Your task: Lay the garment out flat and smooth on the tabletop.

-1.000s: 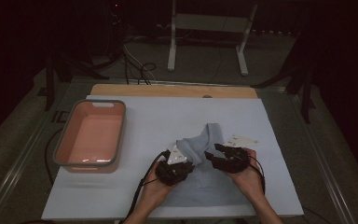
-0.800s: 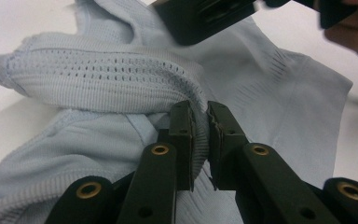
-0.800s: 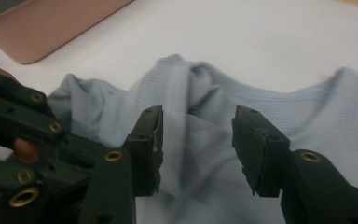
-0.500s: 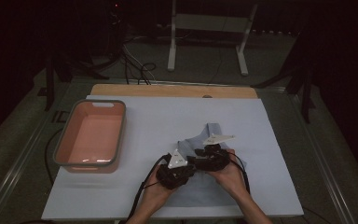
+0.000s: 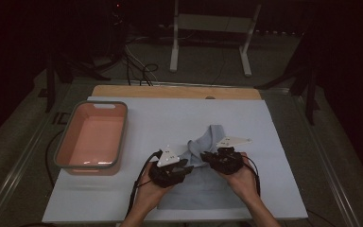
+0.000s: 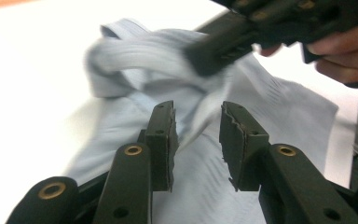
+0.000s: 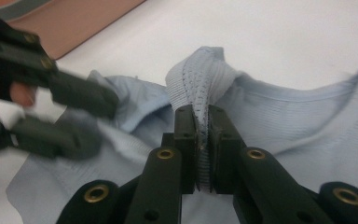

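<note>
Deals with a light blue garment (image 5: 203, 189), spread on the white sheet (image 5: 170, 113) to the right of the pink tub (image 5: 64, 142), apart from its wall and mostly nearer to the person than its near rim. Bunches up into a raised fold at the end far from the person, about level with the near half of the tub.

Left gripper (image 5: 177, 169), on the side of the garment that faces the tub: released. Stands with jaws parted, having just been opening, with nothing pressed between the pads (image 6: 163, 135). Shows loose blue cloth behind and under the gap, not pinched as far as can be told. Points toward the bunched fold, away from the tub.

Right gripper (image 5: 216, 158), on the side of the fold far from the tub: clenched on cloth. Has just been closing, and now pinches a ribbed, stitched edge (image 7: 199, 79) of the garment between its two pads. Leaves this edge standing up above the fingertips in a thick loop. Comes very near to the left gripper over the fold, tip toward tip, but without touching it.

Carried by the left hand (image 5: 146, 189) and the right hand (image 5: 243, 177), one under each gripper, both over the near part of the garment. Enter with the forearms from the near edge of the sheet, lower and further right than the tub
</note>
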A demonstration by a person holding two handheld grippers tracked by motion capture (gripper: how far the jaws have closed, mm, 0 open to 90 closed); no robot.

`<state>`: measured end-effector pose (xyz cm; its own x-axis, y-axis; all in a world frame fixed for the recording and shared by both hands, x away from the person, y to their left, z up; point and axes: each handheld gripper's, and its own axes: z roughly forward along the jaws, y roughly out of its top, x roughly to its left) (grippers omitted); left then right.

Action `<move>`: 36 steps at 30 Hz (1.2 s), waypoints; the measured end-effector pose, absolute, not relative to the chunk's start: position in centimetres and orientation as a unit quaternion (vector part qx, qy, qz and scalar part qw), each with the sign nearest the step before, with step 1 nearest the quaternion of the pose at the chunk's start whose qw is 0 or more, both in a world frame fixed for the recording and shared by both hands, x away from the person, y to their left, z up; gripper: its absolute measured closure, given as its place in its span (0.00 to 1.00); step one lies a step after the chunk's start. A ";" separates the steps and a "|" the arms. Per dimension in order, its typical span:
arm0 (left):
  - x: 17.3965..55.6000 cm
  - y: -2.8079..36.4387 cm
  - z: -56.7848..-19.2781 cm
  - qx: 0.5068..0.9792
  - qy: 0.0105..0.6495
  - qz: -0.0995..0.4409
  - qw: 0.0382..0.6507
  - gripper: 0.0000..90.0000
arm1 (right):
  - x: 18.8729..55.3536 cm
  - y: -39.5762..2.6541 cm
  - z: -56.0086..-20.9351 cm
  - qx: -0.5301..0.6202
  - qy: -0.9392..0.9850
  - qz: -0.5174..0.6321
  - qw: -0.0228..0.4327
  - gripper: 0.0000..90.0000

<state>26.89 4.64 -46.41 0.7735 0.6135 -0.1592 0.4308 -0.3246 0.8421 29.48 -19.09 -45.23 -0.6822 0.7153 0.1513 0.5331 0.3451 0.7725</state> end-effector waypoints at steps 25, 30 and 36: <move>30.0 2.7 -47.0 0.845 0.333 0.087 0.408 0.96 | 27.6 -21.3 -45.0 0.387 0.817 0.396 0.160 0.86; 29.6 2.5 -47.3 0.852 0.324 0.085 0.403 0.98 | 27.9 -21.6 -45.5 0.395 0.820 0.381 0.162 0.70; 29.5 2.1 -47.9 0.854 0.324 0.081 0.399 0.98 | 28.8 -20.9 -44.5 0.397 0.808 0.403 0.164 0.55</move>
<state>29.52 2.12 -47.86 0.7770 0.6180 -0.1193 0.4880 -0.4718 0.7343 28.79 -20.86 -44.46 -0.6304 0.7743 0.0548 0.5091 0.3591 0.7822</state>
